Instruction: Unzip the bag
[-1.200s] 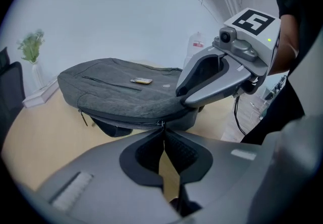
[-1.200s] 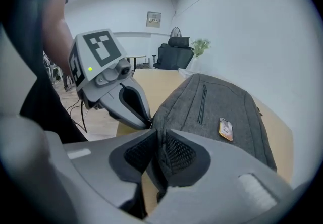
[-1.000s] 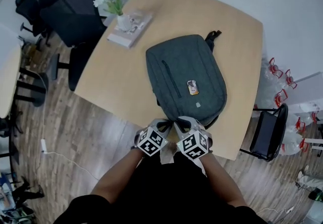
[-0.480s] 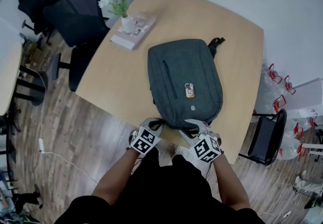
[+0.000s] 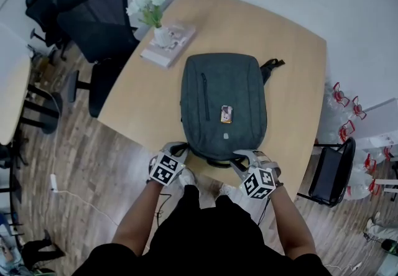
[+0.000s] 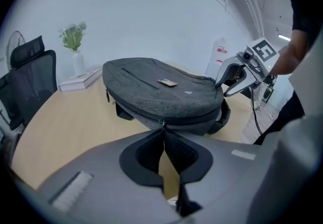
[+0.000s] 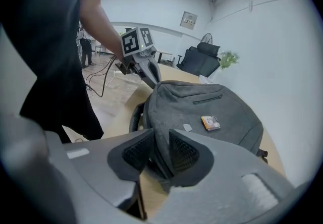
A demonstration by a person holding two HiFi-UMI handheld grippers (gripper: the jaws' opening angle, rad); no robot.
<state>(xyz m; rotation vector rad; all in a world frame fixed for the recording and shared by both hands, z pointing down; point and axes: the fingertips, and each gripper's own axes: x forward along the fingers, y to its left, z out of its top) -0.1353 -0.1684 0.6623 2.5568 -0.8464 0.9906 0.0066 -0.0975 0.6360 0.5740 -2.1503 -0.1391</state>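
Tongs count: two. Left tongs (image 6: 162, 129) are closed tight, pads pinching the black zipper pull (image 6: 162, 123) on the near edge of the dark grey fabric backpack (image 5: 224, 91). Right tongs (image 7: 160, 143) stand part-way apart. A fold of the backpack's near rim fills the gap and both pads press on it. These jaws have just been closing a little on that fold.

Backpacks: one. It lies flat on the pale wooden desk (image 5: 289, 63) and stretches away from both tongs. The left tongs are at its near left corner and the right tongs at its near right corner, well apart.

On the backpack, beyond the tongs:
- one small orange-and-white tag (image 5: 226, 114)
- one small grey label (image 5: 226, 136), nearer the tongs

Past the backpack's far left corner:
- one white book (image 5: 177, 51)
- one white vase of white flowers (image 5: 161, 35), standing on the book

Off the desk, beyond the left tongs: one black mesh office chair (image 5: 93, 17).

Versus one second ago: both tongs were then side by side at the middle of the near edge, cubes almost touching. The left tongs now sit further left along that edge and the right tongs slightly further right. I cannot tell whether the zipper has parted behind the pull.
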